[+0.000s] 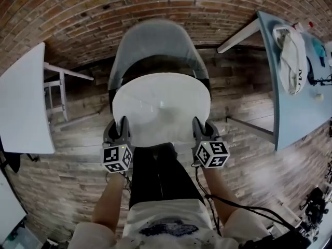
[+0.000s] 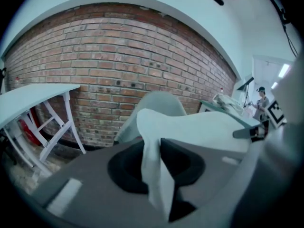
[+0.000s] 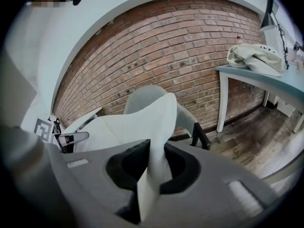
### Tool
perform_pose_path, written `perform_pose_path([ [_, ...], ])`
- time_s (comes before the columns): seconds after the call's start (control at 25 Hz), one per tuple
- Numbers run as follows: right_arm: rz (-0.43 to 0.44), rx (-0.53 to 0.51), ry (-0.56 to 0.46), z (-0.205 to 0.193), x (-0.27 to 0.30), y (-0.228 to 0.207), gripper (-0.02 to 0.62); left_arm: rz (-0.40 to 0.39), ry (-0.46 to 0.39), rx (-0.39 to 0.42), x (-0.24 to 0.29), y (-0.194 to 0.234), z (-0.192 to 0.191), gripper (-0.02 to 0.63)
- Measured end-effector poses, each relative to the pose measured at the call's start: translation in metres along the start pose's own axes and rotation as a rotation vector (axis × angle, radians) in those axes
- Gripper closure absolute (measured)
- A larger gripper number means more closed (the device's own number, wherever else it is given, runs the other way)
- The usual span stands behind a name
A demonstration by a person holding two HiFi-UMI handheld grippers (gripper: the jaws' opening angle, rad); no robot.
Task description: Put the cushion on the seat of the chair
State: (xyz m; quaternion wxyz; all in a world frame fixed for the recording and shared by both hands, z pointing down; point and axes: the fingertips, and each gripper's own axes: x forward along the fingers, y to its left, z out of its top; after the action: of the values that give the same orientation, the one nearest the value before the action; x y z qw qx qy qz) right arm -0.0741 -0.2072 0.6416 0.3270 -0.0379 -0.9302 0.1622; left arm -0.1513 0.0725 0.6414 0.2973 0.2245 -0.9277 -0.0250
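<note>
- My left gripper [image 1: 119,126] clamps the left edge of the round white fabric cushion [image 1: 161,105], held over the seat of the grey shell chair [image 1: 153,40].
- My right gripper [image 1: 203,127] pinches the right edge — thin bites, so one could slip and tilt it.
- Far right, a white cloth bag [image 1: 290,58] on the pale table [image 1: 290,123] — contents unseen.

Head view is taken from above, tilted steeply down over the chair [image 1: 155,40], cushion [image 1: 161,108], left gripper [image 1: 122,126] and right gripper [image 1: 201,126]. Each gripper view is shot from low, along its own jaws, very near the cushion edge, faced toward the brick wall [image 2: 118,56]. Cushion, chair back and wall are shared by all three views; the opposite gripper is caught in each gripper view.
</note>
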Motion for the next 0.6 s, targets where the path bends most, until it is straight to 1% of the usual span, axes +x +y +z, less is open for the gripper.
perform_pose_path([
  [0.36,-0.001,0.003,0.072,-0.073,0.068,-0.039,0.549,0.046,0.076,-0.022,0.060,0.017,-0.087,0.535],
  [0.6,0.000,-0.007,0.112,-0.108,0.109,-0.059,0.549,0.070,0.114,-0.054,0.094,0.032,-0.132,0.535],
])
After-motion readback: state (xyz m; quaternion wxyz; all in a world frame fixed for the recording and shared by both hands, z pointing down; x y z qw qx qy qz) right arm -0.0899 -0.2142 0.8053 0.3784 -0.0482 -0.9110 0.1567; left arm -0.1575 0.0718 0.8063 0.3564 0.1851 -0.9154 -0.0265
